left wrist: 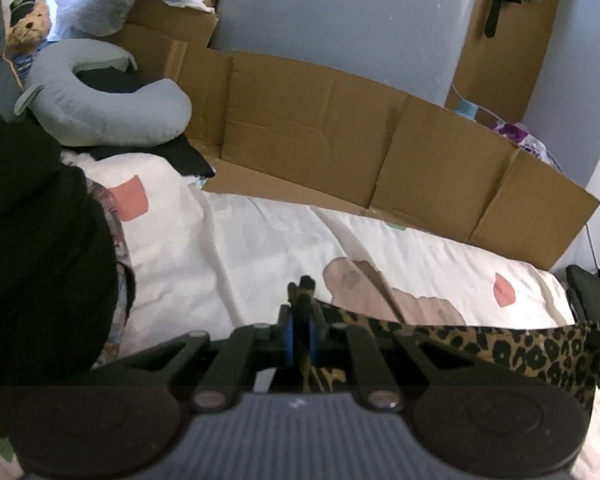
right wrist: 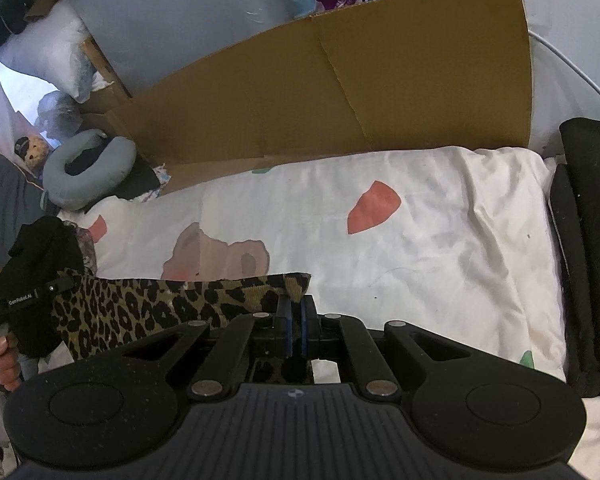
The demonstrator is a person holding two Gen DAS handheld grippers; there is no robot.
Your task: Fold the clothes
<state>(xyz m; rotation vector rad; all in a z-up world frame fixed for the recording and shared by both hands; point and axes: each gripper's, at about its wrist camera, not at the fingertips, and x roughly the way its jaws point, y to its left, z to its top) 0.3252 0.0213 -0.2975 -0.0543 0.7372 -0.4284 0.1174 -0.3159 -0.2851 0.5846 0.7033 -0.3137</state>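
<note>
We held a leopard-print garment (right wrist: 148, 312) stretched in the air above the bed (right wrist: 440, 240), one top corner in each pair of tongs. The left tongs (left wrist: 302, 320) were clamped shut on one corner, the right tongs (right wrist: 296, 320) on the other. No finished fold showed; whether we were spreading it out or bringing edges together, we could not tell. Flattened cardboard (left wrist: 320, 120) stood behind the bed.

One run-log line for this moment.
left gripper: shut on leopard-print garment | right gripper: shut on leopard-print garment | garment stretched between them above bed cover
</note>
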